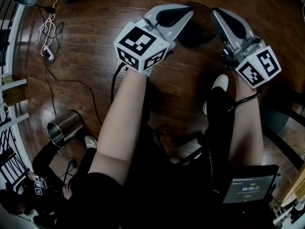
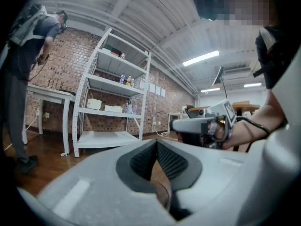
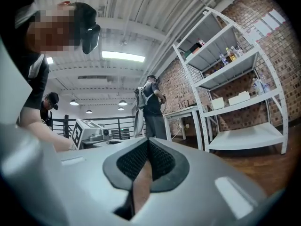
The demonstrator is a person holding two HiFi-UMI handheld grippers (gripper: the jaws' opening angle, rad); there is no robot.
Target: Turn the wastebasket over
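In the head view a dark round wastebasket [image 1: 198,31] stands on the wooden floor, seen from above. It sits just beyond and between my two grippers. My left gripper [image 1: 187,14] is at its left edge and my right gripper [image 1: 217,11] at its right edge. Both point away from me, about level, and whether they touch it I cannot tell. The left gripper [image 2: 156,144] has its pads together with nothing between them, and a curved rim [image 2: 165,197] shows below its jaws. The right gripper [image 3: 148,141] is likewise shut and empty.
A shiny steel bin [image 1: 65,127] stands on the floor at lower left, beside a crouching person [image 1: 52,175]. A power strip with cables [image 1: 47,51] lies at far left by a railing [image 1: 7,87]. White shelving [image 2: 110,102] lines the brick wall. A person [image 3: 153,105] stands by a table.
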